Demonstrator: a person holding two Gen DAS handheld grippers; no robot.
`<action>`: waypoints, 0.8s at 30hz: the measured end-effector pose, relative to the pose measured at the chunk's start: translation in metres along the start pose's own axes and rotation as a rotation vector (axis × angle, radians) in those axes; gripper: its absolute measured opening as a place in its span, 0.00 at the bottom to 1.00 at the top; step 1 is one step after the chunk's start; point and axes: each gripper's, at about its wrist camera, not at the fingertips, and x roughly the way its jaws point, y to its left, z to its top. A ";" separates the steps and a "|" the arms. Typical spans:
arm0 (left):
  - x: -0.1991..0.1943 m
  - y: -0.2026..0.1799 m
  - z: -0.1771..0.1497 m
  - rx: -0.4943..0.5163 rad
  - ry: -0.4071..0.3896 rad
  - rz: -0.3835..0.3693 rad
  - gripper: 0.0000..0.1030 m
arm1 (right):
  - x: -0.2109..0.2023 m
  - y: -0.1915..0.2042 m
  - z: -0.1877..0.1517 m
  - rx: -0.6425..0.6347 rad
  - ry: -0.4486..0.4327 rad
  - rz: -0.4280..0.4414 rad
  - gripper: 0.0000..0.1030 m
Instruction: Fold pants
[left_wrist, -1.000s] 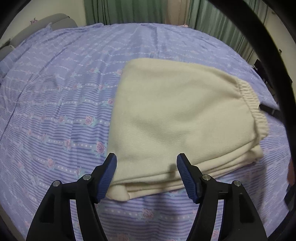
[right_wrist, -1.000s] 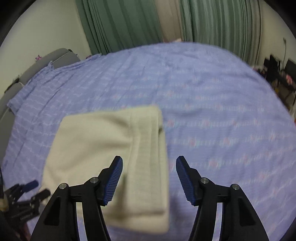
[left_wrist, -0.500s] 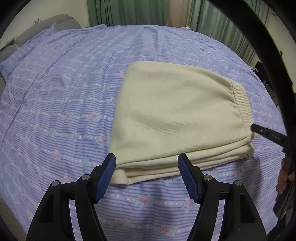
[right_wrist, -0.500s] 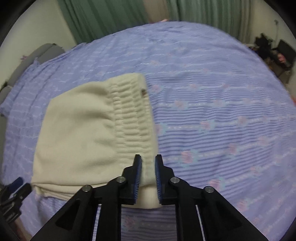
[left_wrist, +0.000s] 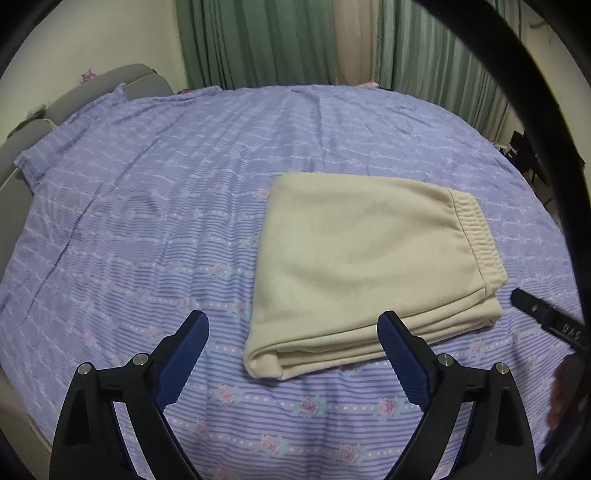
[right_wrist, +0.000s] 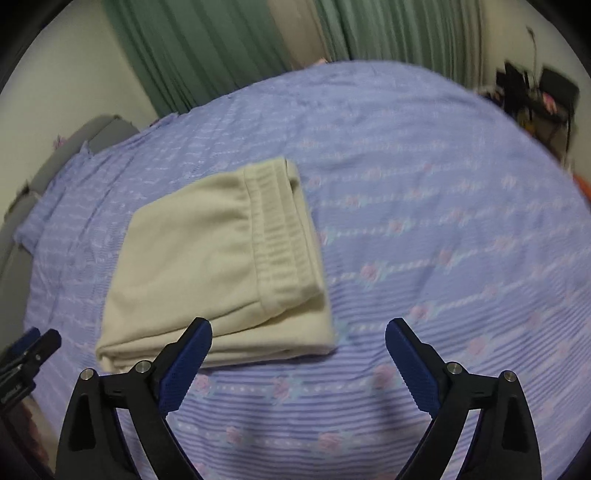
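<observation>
Folded pants (left_wrist: 362, 266) lie on the bed (left_wrist: 147, 221) just beyond both grippers; left gripper (left_wrist: 291, 354) and right gripper (right_wrist: 297, 362) gape wide, holding nothing.

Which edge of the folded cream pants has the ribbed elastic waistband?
The right-hand short edge of the folded cream fleece pants: the ribbed waistband runs along it, on top. The opposite left edge is a smooth fold; the near edge shows stacked layers.

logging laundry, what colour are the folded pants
Cream pants, clearest in the left wrist view.
</observation>
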 end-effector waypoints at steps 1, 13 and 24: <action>0.005 -0.002 0.003 0.013 0.004 -0.002 0.91 | 0.007 -0.003 -0.004 0.029 0.007 0.021 0.93; 0.021 -0.036 0.009 0.065 0.002 -0.039 0.91 | 0.065 -0.043 -0.004 0.279 0.094 0.260 0.93; 0.029 -0.035 0.011 0.028 0.024 -0.028 0.91 | 0.099 -0.039 -0.004 0.262 0.180 0.325 1.00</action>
